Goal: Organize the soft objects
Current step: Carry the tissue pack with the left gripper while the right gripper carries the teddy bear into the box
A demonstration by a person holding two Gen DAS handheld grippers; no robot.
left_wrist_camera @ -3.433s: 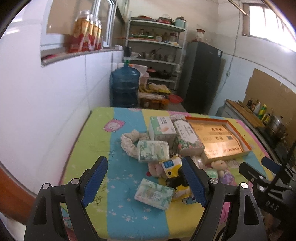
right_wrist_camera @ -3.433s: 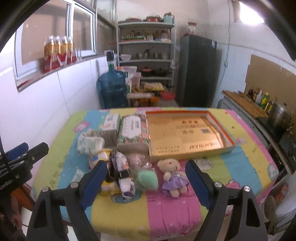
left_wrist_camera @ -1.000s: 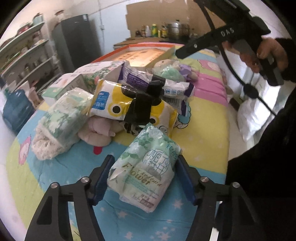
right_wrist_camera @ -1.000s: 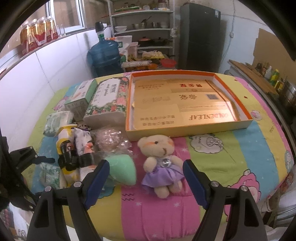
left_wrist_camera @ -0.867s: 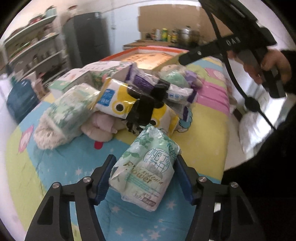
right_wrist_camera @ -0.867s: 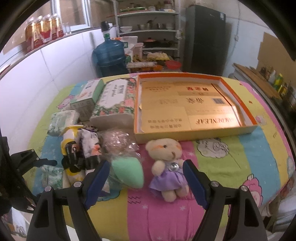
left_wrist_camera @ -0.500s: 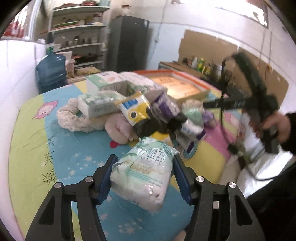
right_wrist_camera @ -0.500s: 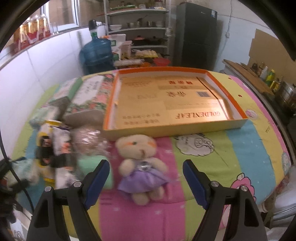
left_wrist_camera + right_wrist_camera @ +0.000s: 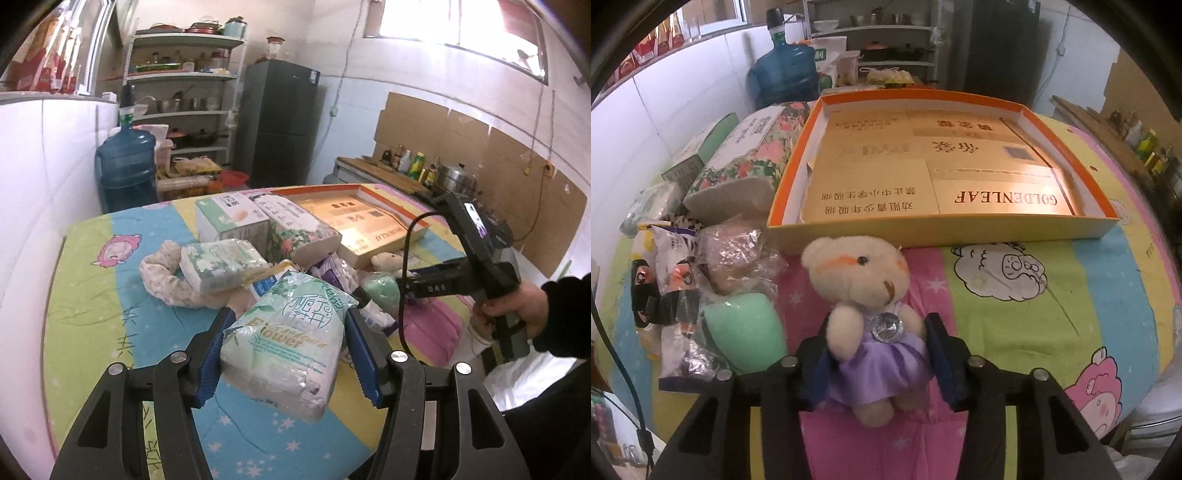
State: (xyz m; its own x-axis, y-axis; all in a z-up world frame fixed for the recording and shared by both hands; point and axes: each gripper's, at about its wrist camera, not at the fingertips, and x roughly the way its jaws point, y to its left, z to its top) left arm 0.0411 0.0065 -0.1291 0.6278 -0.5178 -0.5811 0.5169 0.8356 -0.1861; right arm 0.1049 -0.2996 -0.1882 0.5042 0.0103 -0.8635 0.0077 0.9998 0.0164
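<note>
Here, my left claw was clamped on the green-and-white tissue pack, lifted clear of the counter near the left pile so I could carry it off. The pack looked puffy, its wrapper crinkled and dented by the pads. Further right, my right claw was closing around the teddy bear, which lay on its back just in front of the orange-rimmed box, probably its destination. The bear was cream, in a purple satin dress with a gem.
</note>
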